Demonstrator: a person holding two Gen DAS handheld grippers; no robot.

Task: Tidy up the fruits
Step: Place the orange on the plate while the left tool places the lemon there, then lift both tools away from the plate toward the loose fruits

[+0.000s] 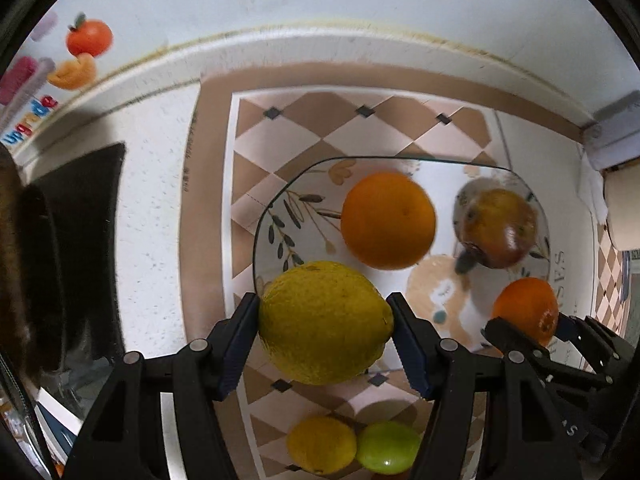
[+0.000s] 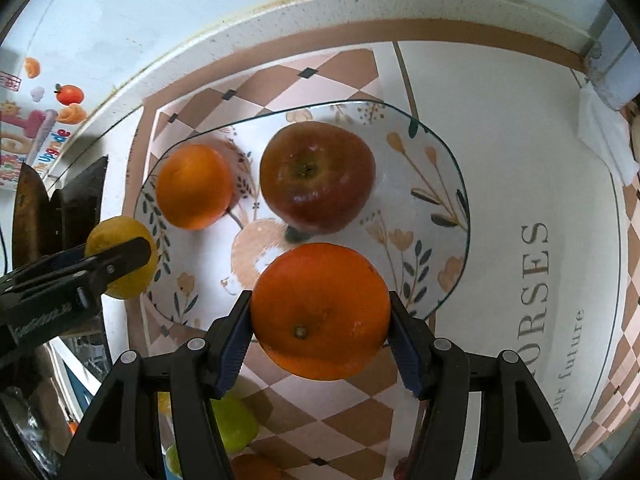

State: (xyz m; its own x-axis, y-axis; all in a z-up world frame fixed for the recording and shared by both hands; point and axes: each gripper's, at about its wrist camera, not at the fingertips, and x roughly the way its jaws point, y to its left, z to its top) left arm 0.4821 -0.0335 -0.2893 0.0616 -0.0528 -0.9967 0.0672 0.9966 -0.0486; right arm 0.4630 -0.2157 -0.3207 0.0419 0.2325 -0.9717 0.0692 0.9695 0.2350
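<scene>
We are gripping the lemon (image 1: 324, 322) in our left gripper (image 1: 326, 334) — jaws half-spread — and clamping the orange (image 2: 320, 312) in our right gripper (image 2: 320, 334) likewise.

The large yellow lemon (image 1: 324, 322) has rough, pitted skin. The red-brown apple (image 2: 318, 176) looks smooth and glossy. The floral ceramic plate (image 2: 432, 184) is glazed; ribbed blue pads line the black plastic fingers (image 1: 412, 356).

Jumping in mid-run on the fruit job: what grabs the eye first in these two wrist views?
Each claw grips a fruit above the floral plate: the left claw is shut on a big yellow lemon, the right claw on an orange. On the plate lie another orange and a red apple.
</scene>
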